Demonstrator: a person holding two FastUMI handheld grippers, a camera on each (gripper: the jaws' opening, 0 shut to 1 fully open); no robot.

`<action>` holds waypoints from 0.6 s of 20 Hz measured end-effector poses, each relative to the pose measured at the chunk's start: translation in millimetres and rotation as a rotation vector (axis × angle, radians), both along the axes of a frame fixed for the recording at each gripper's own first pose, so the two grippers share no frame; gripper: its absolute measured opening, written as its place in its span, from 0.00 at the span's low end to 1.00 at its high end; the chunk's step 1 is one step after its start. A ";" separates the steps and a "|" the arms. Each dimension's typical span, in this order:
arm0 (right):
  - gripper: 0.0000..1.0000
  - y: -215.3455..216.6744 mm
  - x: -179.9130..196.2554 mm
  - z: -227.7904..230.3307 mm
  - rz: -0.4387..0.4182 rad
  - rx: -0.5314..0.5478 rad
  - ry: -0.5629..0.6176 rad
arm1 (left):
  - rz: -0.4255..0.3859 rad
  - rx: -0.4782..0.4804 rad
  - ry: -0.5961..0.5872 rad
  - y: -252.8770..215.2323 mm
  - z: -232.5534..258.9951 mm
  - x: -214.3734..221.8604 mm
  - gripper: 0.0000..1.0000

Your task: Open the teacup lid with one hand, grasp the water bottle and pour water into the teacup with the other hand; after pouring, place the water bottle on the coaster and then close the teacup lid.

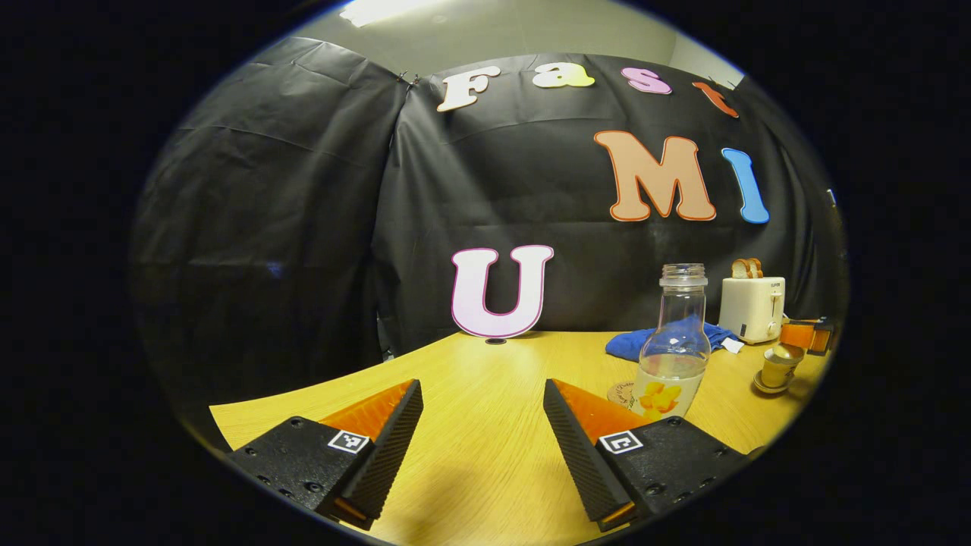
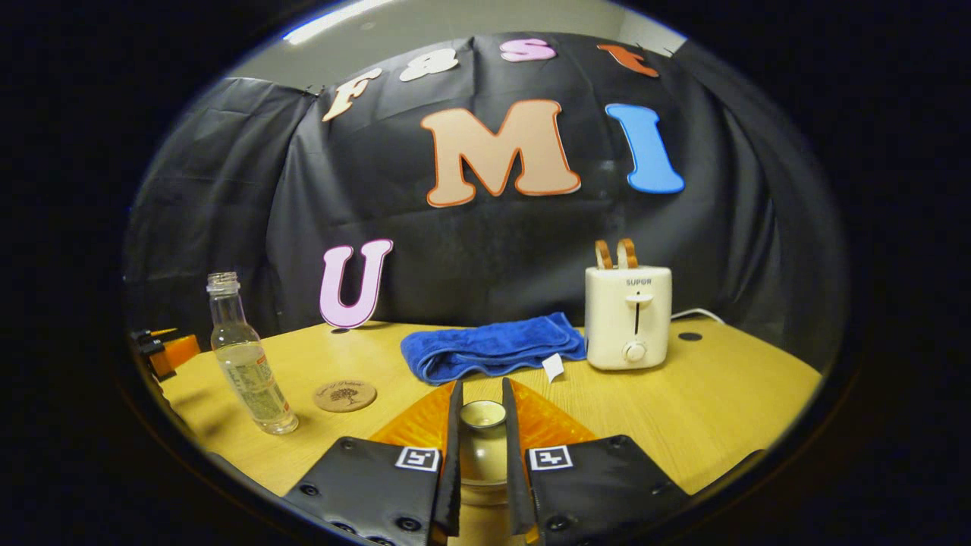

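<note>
R gripper [image 2: 481,425] clamps the knob of the small beige ceramic teacup lid [image 2: 483,414] on the wooden table [image 2: 721,409]; L gripper [image 1: 482,425] hangs wide open w/ nothing between its fingers, near the clear glass water bottle [image 1: 674,349] standing beside the round cork coaster [image 2: 345,395].

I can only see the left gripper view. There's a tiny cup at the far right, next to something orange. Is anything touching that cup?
Observer: Yes. In the right gripper view, the right gripper has its two fingers closed on the teacup lid, one on each side.
Visitor: And that round mat half hidden behind the bottle, is the bottle standing on it?
Observer: No. The water bottle stands on the table beside the coaster, with a gap between them.
</note>
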State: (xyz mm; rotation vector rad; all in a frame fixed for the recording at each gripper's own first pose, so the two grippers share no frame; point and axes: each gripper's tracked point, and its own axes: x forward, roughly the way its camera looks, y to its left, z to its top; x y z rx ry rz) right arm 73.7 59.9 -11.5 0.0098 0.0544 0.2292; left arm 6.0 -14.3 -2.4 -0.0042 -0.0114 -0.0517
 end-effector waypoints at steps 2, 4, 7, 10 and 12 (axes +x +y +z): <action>0.29 0.0 -4.1 1.9 0.001 -0.006 -0.027 | 0.000 -0.001 0.000 0.3 0.3 -0.3 0.93; 0.27 -5.2 -10.1 -4.1 -0.013 -0.003 0.001 | 0.000 0.000 0.000 0.3 0.3 -0.3 0.93; 0.27 -11.9 -22.8 5.4 -0.032 0.000 -0.036 | -0.001 -0.001 0.000 0.3 -0.1 0.6 0.94; 0.27 -27.0 -36.5 6.0 -0.068 -0.003 -0.040 | -0.073 -0.004 -0.002 -16.9 0.0 -2.2 0.94; 0.28 -36.5 -42.8 7.0 -0.093 -0.004 -0.040 | -0.202 -0.005 -0.008 -43.4 0.6 -7.2 0.95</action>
